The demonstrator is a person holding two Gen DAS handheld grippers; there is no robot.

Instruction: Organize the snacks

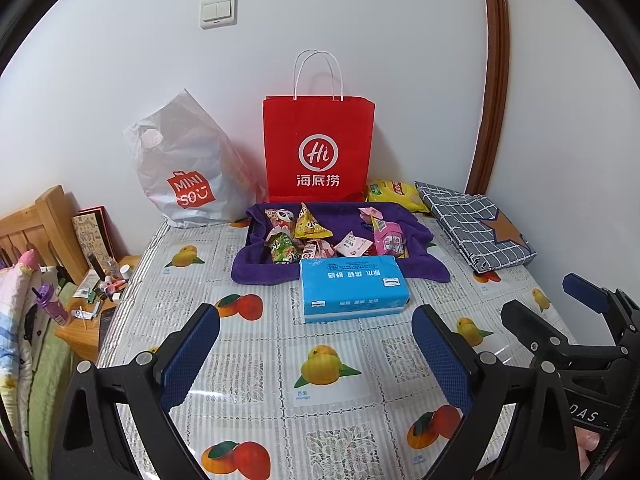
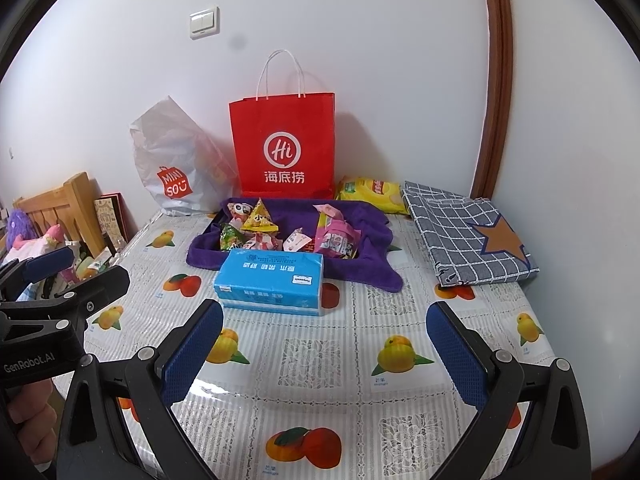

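Note:
Several small snack packets (image 1: 316, 236) (image 2: 280, 232) lie in a tray lined with a purple towel (image 1: 420, 240) (image 2: 372, 232) at the back of the table. A blue tissue pack (image 1: 354, 288) (image 2: 270, 286) lies just in front of it. A red paper bag (image 1: 318, 148) (image 2: 284, 144) stands upright against the wall, with a yellow chip bag (image 1: 396, 194) (image 2: 370, 192) to its right. My left gripper (image 1: 316, 344) hovers open over the near table, nothing between its fingers. My right gripper (image 2: 326, 344) is open and empty too, level with it.
A white plastic shopping bag (image 1: 188, 172) (image 2: 176, 164) leans on the wall at the left. A folded checked cloth (image 1: 476, 228) (image 2: 468, 232) lies at the right. The fruit-print tablecloth (image 1: 248, 360) (image 2: 320, 368) covers the table. A cluttered wooden nightstand (image 1: 92, 304) and bed sit left.

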